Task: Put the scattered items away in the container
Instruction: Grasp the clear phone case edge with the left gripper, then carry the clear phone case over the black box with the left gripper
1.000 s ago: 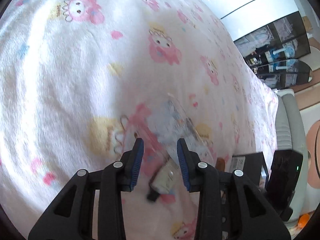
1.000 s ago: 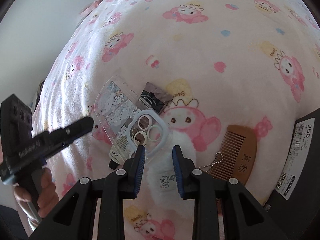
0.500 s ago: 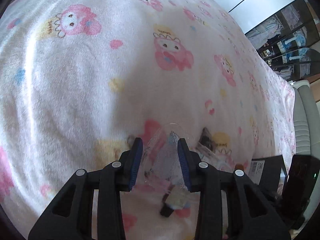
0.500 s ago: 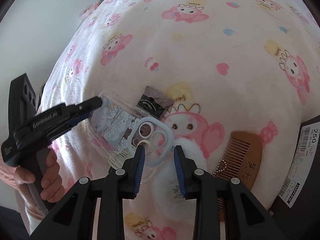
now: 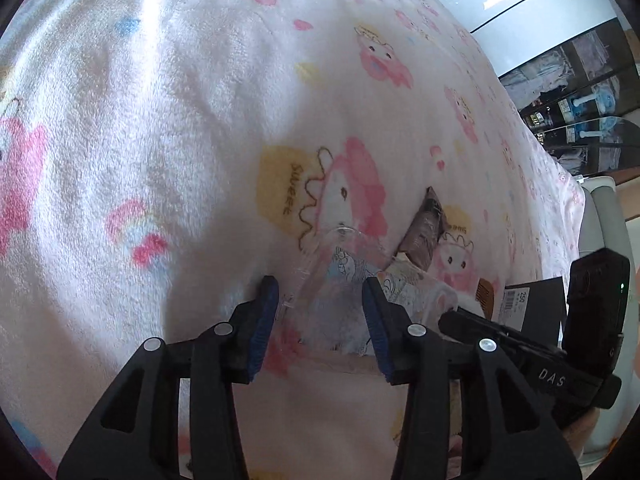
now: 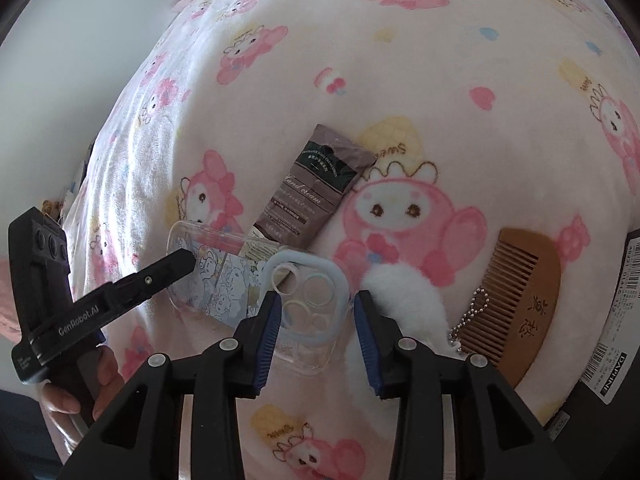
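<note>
While the left gripper [image 5: 319,304] stands with jaws apart in the left wrist view, the clear phone case [image 5: 340,280] lies between its fingertips on the pink blanket [image 5: 180,120], not clamped; the brown hand cream tube [image 5: 424,226] sits at 1 o'clock of the case, and the black container [image 5: 536,304] at 3 o'clock. In the right wrist view, the right gripper [image 6: 317,312] is likewise spread, straddling the case's camera end [image 6: 308,300]. A white pompom [image 6: 400,300] touches its right finger; the wooden comb [image 6: 520,296] lies at 3 o'clock, beside the container's edge [image 6: 616,352].
</note>
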The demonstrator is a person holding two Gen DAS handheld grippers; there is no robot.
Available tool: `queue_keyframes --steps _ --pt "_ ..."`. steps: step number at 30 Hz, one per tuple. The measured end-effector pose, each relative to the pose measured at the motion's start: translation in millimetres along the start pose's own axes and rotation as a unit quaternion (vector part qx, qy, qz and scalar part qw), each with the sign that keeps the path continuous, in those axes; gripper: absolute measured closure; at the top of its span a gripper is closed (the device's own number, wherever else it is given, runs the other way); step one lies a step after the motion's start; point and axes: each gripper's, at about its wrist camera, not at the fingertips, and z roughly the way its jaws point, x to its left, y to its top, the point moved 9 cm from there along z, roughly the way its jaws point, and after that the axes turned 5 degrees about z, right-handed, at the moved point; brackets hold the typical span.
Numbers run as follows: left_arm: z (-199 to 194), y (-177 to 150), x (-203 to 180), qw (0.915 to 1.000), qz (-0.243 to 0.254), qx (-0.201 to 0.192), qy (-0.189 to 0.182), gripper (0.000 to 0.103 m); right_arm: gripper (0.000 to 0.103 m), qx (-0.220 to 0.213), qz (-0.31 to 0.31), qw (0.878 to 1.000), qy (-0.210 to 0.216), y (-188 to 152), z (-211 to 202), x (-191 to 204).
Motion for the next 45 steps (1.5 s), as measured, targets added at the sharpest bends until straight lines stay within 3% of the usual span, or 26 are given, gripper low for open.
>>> queue_keyframes --steps 3,7,12,14,17,19,20,25,28,38,42,45 --pt "-14.7 -8.5 -12.9 0.9999 0.012 0.001 -0.012 0.063 0.069 -0.02 -0.016 1.0 -0.01 -0.5 -15.5 3.0" --pt "-61.4 -5.8 -50.1 0.9971 0.052 -0.038 -0.042 0.064 0.069 -0.065 -0.025 0.998 0.001 -3.9 -58.5 10.8" --pt "-103.6 -6.5 -122.1 0.987 0.095 -0.06 -0.116 0.064 0.069 -0.128 -0.027 0.991 0.025 -10.8 -129.4 12.4" --pt "-110.7 -9.5 -156.0 0.9821 0.121 -0.064 -0.129 0.064 0.069 -0.156 -0.022 0.987 0.034 -18.9 -162.8 3.3" --pt "-113.2 -23.8 -199.6 0.9744 0.155 -0.056 -0.153 0.065 0.068 -0.189 -0.001 0.981 0.035 -34.5 -195.8 -16.4" --pt "-107.7 -39.6 -229.6 0.9687 0.173 -0.035 -0.175 0.076 0.068 -0.198 0.015 0.979 0.037 -46.1 -208.1 -31.3" --pt "-104.0 -47.6 -244.5 0.966 0.185 -0.027 -0.179 0.076 0.068 -0.201 0.024 0.978 0.043 -52.9 -214.6 -39.3" --pt "-94.7 -90.1 -309.0 0.9537 0.248 -0.006 -0.171 0.08 0.068 -0.235 0.06 0.969 0.057 -82.1 -251.0 -78.9" --pt "-88.8 -103.5 -327.1 0.9523 0.267 -0.01 -0.146 0.08 0.068 -0.237 0.089 0.966 0.058 -96.3 -258.9 -106.0" --pt "-62.6 -103.7 -292.9 0.9742 0.21 -0.014 -0.082 0.08 0.068 -0.222 0.1 0.969 0.048 -127.9 -244.7 -133.2" --pt "-61.7 -100.9 -278.5 0.9775 0.2 -0.01 -0.066 0.078 0.068 -0.217 0.098 0.97 0.053 -125.7 -236.3 -130.2" --pt "-48.3 -106.9 -279.7 0.9747 0.216 0.01 -0.059 0.076 0.068 -0.213 0.107 0.97 0.05 -123.3 -227.8 -130.4"
